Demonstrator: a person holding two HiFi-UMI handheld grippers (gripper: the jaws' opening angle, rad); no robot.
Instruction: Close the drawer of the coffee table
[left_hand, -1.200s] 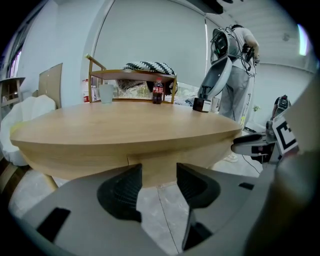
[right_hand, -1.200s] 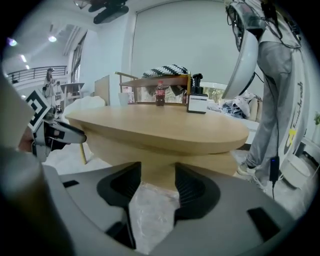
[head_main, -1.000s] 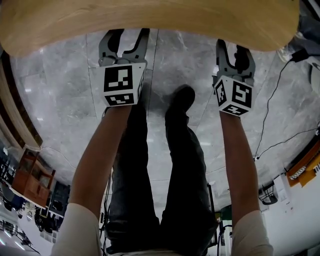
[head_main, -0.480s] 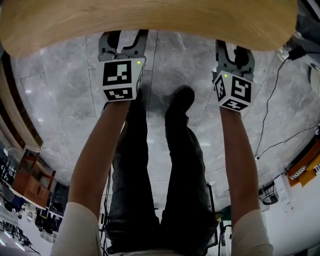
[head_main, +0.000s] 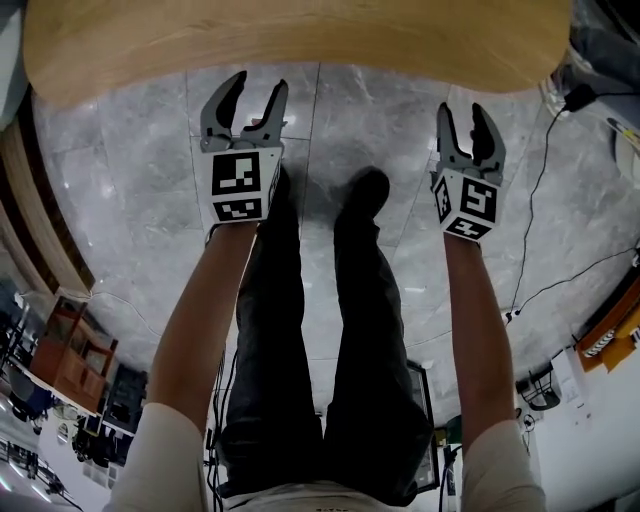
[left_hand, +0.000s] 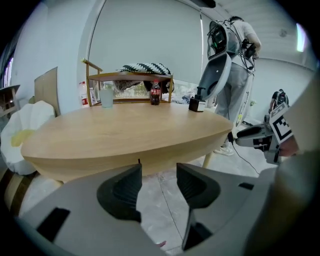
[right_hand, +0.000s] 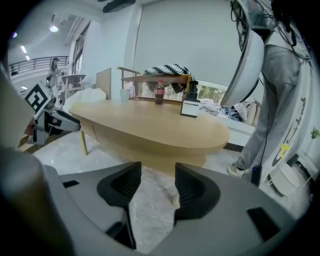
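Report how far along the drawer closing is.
Done, it seems: no drawer stands out from the coffee table in any view, and its side reads flush. In hand: nothing. The left gripper and right gripper are both open and empty, short of the table's edge, over the floor. Left: probably nothing, though a gap too thin to see cannot be ruled out.

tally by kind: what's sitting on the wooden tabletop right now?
Pale cup: 1
Dark soda bottle: 1
Dark object with white label: 1
Total: 3
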